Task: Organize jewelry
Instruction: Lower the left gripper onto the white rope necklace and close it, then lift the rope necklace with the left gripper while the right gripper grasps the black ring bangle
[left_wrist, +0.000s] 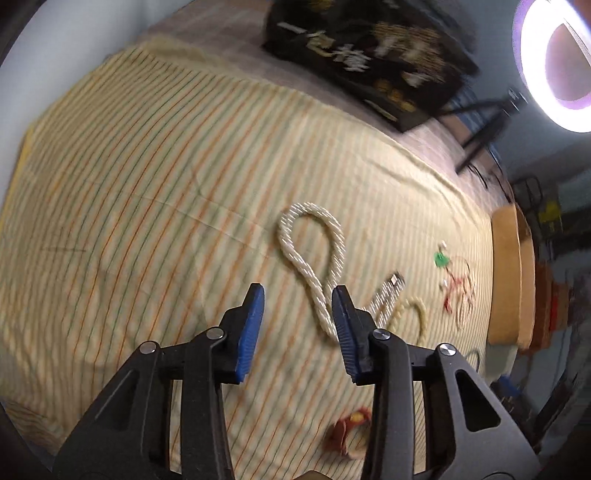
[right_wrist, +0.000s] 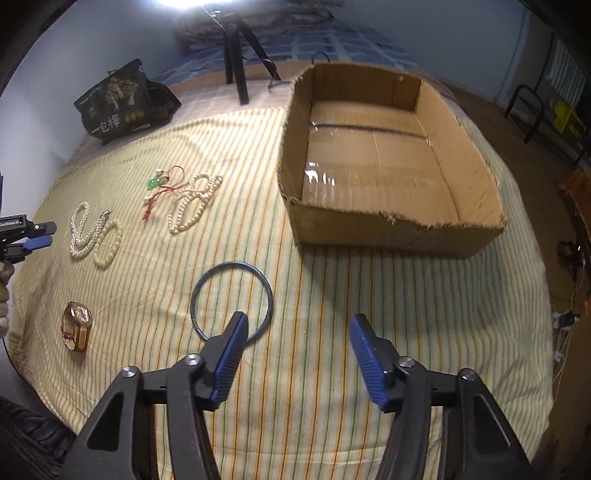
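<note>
Jewelry pieces lie scattered on the yellow striped bedsheet (right_wrist: 295, 369) in front of you. Your right gripper (right_wrist: 295, 354) hovers with its jaws spread wide and nothing between them; the left blue pad overlaps the near edge of the thin dark-blue round bangle (right_wrist: 231, 300), which lies flat on the sheet just ahead. To the left of it, near the sheet's edge, sits the gold wristwatch with a red strap (right_wrist: 77, 325).

Your left gripper (left_wrist: 297, 312) is also parted and holding nothing. Its jaws sit low over the near end of the looped white pearl necklace (left_wrist: 314, 254), whose tail runs down beside the right pad. That view is blurred, so you cannot tell whether a pad touches it.

Farther out in the right wrist view, that looped pearl necklace lies against a cream bead strand (right_wrist: 110, 242). Beyond them are the red-corded charm with a green pendant (right_wrist: 159, 188) and, just beside it, the bunched white pearl strand (right_wrist: 194, 206).

To the right stands the open brown cardboard box (right_wrist: 480, 177), with clear tape across its floor. At the far edge, a black printed pouch (right_wrist: 118, 99) leans against the wall, near the black tripod legs (right_wrist: 236, 55).
</note>
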